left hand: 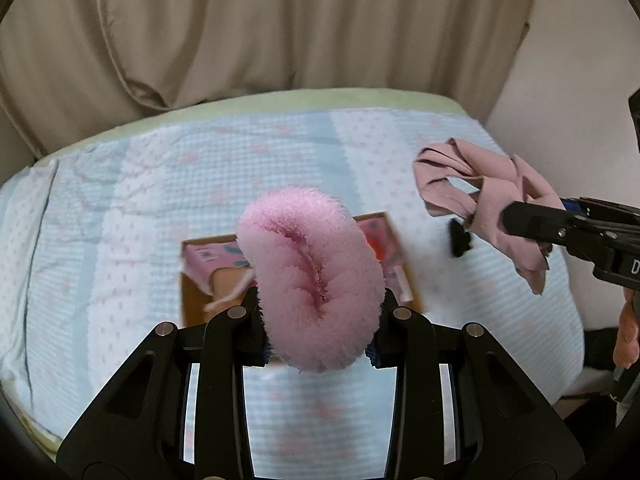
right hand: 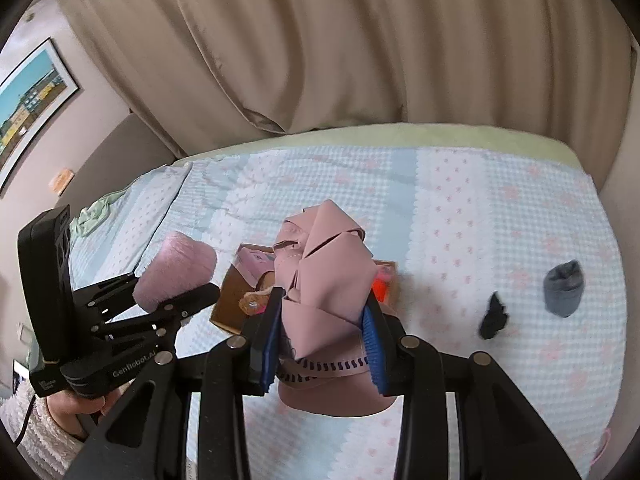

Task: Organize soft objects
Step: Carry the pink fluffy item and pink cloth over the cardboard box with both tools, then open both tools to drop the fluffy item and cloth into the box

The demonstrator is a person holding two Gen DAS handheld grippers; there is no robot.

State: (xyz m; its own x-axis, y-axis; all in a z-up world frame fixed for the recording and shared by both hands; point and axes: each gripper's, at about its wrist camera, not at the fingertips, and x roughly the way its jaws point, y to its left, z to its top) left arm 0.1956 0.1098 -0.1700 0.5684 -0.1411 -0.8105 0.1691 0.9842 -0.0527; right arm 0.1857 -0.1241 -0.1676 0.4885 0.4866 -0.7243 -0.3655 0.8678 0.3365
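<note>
My left gripper is shut on a fluffy pink roll and holds it above an open cardboard box on the bed. The roll also shows in the right wrist view, in the left gripper. My right gripper is shut on a dusty-pink garment, held above the same box. In the left wrist view the garment hangs from the right gripper at the right. The box holds pink items, mostly hidden.
A grey rolled sock and a small black item lie on the blue-and-white bedspread to the right of the box. A green cloth lies far left. Beige curtains hang behind the bed.
</note>
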